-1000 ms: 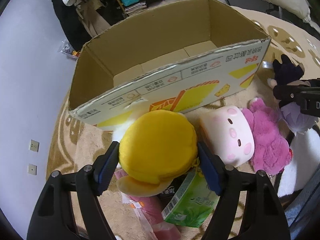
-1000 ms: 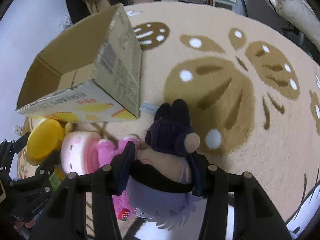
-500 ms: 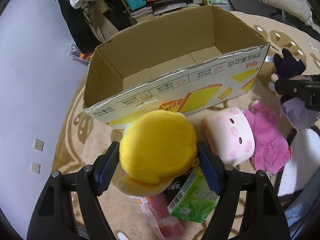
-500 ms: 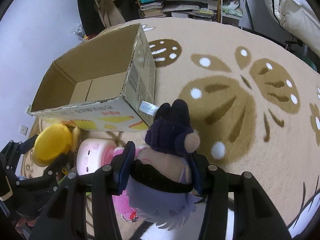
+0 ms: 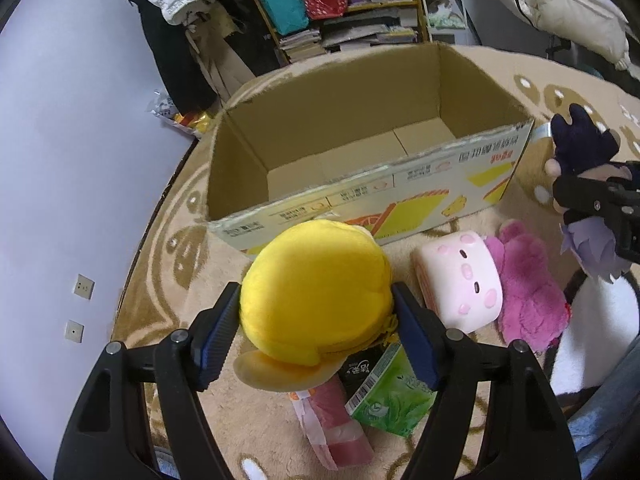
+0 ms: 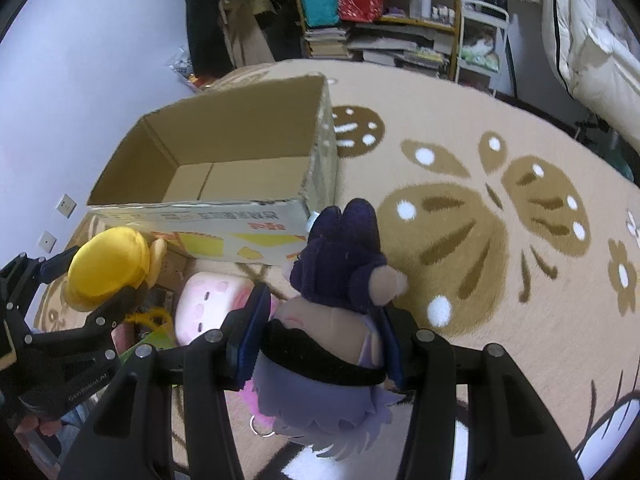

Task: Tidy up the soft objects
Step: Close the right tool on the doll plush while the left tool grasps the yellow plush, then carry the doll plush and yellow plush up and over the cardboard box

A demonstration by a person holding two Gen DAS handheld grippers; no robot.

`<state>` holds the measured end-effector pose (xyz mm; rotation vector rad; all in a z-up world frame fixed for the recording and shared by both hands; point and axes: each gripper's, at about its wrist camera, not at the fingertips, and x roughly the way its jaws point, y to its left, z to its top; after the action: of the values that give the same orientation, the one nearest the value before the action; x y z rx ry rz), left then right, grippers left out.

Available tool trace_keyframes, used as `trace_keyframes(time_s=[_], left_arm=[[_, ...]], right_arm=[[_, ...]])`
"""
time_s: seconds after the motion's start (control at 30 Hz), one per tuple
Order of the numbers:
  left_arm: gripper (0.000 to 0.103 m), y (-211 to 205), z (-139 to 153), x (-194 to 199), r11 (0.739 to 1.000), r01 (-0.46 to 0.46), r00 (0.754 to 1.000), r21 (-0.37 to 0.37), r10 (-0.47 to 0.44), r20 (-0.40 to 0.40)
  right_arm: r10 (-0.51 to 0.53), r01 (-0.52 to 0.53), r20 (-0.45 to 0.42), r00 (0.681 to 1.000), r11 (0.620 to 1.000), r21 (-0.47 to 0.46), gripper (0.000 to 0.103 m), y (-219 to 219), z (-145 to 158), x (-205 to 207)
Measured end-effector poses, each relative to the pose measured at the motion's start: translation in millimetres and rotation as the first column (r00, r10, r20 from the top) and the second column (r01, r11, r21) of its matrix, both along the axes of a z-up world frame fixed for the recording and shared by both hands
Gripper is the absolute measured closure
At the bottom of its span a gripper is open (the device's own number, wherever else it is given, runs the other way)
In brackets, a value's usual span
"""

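A round yellow plush [image 5: 316, 280] is lifted off the rug, and my left gripper [image 5: 316, 320] squeezes it between its blue pads while its jaws are closing a little more. My right gripper [image 6: 320, 320] is shut on a doll with dark purple hair and a lilac skirt [image 6: 340, 256], also held above the rug. An open cardboard box [image 5: 360, 184] with nothing inside stands just beyond both toys. A pink-white square plush [image 5: 460, 276] and a magenta furry plush [image 5: 528, 288] lie on the rug in front of the box.
A green tissue pack [image 5: 392, 392] and a red plastic packet [image 5: 336, 412] lie under the yellow plush. The beige patterned rug [image 6: 480, 240] spreads to the right. Shelves with books and bags [image 6: 380, 20] stand behind the box; a white wall is on the left.
Both grippers have risen with their toys. The box now shows more of its inside, and more of the room behind it has come into view.
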<state>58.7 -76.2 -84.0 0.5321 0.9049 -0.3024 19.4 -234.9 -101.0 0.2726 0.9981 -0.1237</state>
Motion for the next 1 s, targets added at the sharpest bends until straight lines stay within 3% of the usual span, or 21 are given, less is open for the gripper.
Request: trace_keyframes(time_s=[0.5, 1.0], left_arm=[[0.030, 20, 43, -10, 0.991, -0.042, 0.994, -0.126, 0.054, 0.092], [0.031, 31, 80, 9, 0.967, -0.058, 0.974, -0.248, 0.110, 0.199]], right_arm=[[-0.010, 0.008, 0.120, 0.993, 1.000, 0.013, 0.050, 1, 31, -14], [0.009, -0.011, 0.252, 0.968, 1.000, 0.005, 0.050, 1, 53, -6]])
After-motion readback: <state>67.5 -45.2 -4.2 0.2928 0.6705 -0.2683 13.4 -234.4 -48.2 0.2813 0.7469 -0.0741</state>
